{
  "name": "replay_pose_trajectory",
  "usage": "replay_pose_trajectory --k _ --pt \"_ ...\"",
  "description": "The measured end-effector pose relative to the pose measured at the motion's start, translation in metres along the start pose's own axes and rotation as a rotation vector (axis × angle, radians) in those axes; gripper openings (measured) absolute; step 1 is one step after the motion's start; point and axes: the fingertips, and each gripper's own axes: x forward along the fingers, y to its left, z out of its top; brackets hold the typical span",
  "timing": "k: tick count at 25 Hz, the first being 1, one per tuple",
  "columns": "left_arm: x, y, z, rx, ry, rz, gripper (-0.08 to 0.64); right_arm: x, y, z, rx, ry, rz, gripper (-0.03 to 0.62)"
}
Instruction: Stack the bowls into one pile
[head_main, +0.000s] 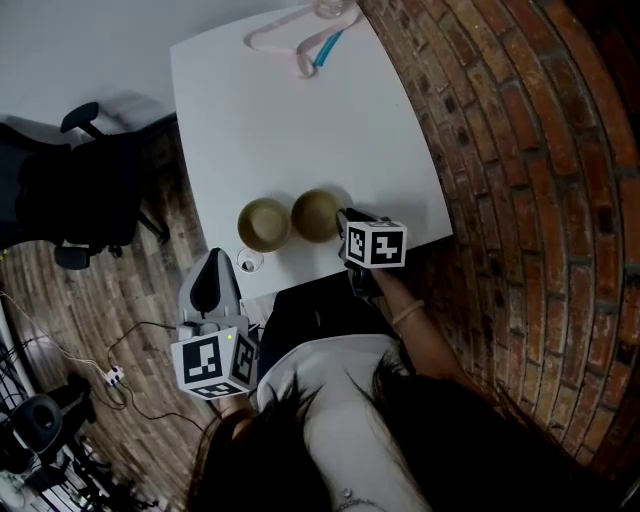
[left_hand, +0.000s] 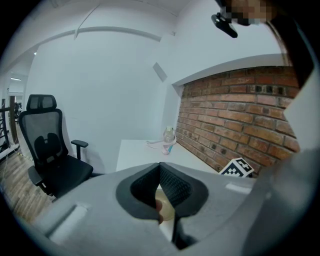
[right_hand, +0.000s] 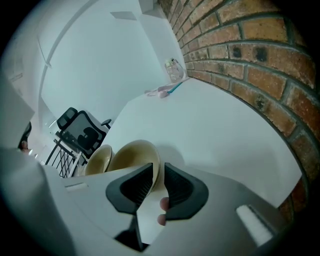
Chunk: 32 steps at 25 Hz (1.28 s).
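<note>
Two tan bowls stand side by side near the front edge of the white table (head_main: 300, 130): a left bowl (head_main: 264, 223) and a right bowl (head_main: 316, 215). My right gripper (head_main: 346, 220) is at the right bowl's near rim. In the right gripper view the right gripper (right_hand: 159, 167) is shut on that rim, one pad inside the right bowl (right_hand: 131, 154) and one outside, and the left bowl (right_hand: 98, 159) sits beside it. My left gripper (head_main: 214, 258) hangs off the table's front left, shut on nothing. In its own view the left gripper (left_hand: 160, 166) has its tips touching.
A small clear glass object (head_main: 250, 262) sits at the table's front edge beside the left gripper. A pink hanger-like item and a bottle (head_main: 300, 38) lie at the far edge. A brick wall (head_main: 520, 150) runs along the right. A black office chair (head_main: 70, 190) stands left.
</note>
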Motion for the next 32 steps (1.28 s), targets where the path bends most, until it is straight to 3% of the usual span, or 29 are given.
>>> replay_pose_trajectory --k 32 --pt "0.007 0.007 0.005 0.021 0.009 0.017 0.000 0.017 0.001 0.002 0.005 0.039 0.006 0.021"
